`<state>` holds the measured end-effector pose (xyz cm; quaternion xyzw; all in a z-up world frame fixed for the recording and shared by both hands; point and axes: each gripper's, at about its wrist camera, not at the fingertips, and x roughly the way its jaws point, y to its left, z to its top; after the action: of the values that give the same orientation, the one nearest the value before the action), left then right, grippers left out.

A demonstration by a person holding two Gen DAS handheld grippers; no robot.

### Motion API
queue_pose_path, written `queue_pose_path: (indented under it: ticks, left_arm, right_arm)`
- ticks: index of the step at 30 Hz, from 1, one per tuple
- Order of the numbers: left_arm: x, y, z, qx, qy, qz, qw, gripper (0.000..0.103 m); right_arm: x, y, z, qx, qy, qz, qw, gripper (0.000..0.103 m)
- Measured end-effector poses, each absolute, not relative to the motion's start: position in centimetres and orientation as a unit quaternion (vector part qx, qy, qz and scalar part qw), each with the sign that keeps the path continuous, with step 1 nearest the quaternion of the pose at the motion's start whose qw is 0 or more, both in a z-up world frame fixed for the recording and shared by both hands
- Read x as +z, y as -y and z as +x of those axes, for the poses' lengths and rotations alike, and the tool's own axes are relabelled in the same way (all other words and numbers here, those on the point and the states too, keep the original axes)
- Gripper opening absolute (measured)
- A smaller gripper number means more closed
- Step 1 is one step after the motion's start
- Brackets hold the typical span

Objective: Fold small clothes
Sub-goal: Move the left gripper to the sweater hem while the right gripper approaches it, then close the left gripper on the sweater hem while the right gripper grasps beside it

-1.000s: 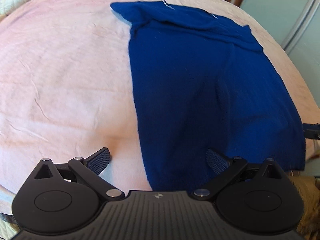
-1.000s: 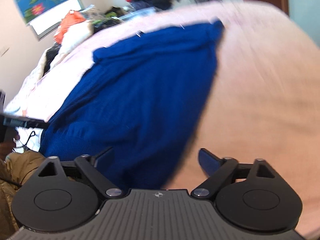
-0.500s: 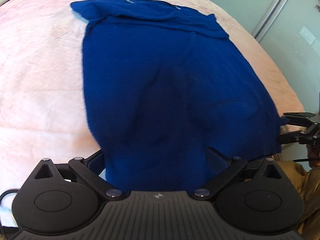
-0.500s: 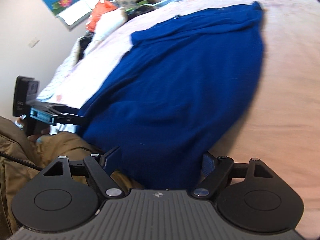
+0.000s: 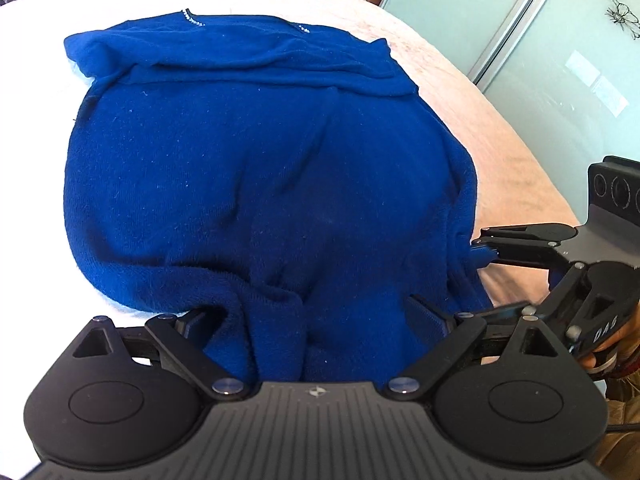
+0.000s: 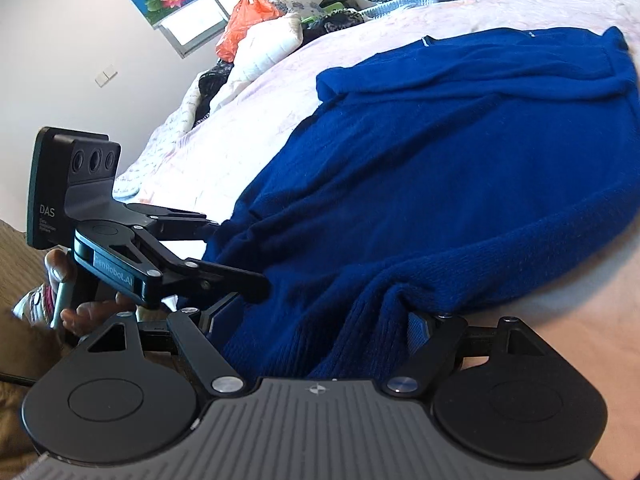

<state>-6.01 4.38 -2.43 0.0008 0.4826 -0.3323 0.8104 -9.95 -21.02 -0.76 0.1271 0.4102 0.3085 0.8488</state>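
Left gripper [image 5: 316, 316]: the jaws stand wide apart, with the near hem of the blue sweater [image 5: 260, 160] bunched up between them – a ridge of knit rises against the left finger [image 5: 200, 318]. One second earlier this gripper sat off the sweater's left edge over the pink bedcover [image 5: 500, 120]; it has since moved right and forward, so that the hem fills the gap between its fingers. No grip is closed yet.

Right gripper [image 6: 316, 322]: jaws likewise wide apart, with the hem gathered in folds between them (the fabric rides up over the right finger [image 6: 420, 320]). It too has advanced from bare bedcover onto the cloth. In the left wrist view it appears at the right hem corner [image 5: 480, 254].

Sweater position: flat on the bedcover, hem at the near edge, collar at the far side, with the upper part already folded over as a band across the far end.

Meaning for the task – both grippers are now placed at the two hem corners, and the wrinkling shows the cloth being pushed. The likely next step is closing both grips and carrying the hem toward the collar.
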Motion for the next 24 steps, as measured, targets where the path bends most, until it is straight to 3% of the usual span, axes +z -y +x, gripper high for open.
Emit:
queue_pose_path:
  ticks: [6,8,10,16,19,20,21,24]
  left_arm:
    - [-2.2,-5.7,-7.2,-0.324,-0.481,0.019,0.815,0.092]
    - [-2.4,-6.3,-7.4,-0.326,-0.491,0.023,0.808,0.072]
    - [-2.3,-6.7,-7.4,-0.320,-0.487,0.040,0.812,0.060]
    - [-2.2,-6.6,-7.7,-0.319,-0.495,0.050,0.807,0.043]
    - [-2.1,-6.4,-8.3,-0.307,-0.490,0.065,0.813,0.024]
    - [-2.0,-6.4,-8.4,-0.305,-0.489,0.065,0.815,0.018]
    - [-1.9,-6.4,-8.4,-0.305,-0.488,0.066,0.815,0.017]
    - [-1.7,-6.1,-8.6,-0.301,-0.480,0.074,0.821,0.014]
  right_arm:
    - [-0.6,22.3,-12.5,0.294,-0.424,0.116,0.849,0.078]
    - [-0.5,22.7,-13.5,0.290,-0.424,0.114,0.850,0.078]
    - [-0.6,22.5,-14.0,0.292,-0.423,0.102,0.852,0.079]
    - [-0.8,20.9,-13.2,0.303,-0.419,0.077,0.853,0.076]
    - [-0.7,20.0,-13.2,0.303,-0.415,0.052,0.856,0.071]
    - [-0.7,19.7,-13.2,0.301,-0.414,0.040,0.858,0.067]
    - [-0.5,19.5,-13.4,0.295,-0.412,0.032,0.861,0.055]
    - [-0.6,20.0,-13.3,0.294,-0.413,0.050,0.861,0.037]
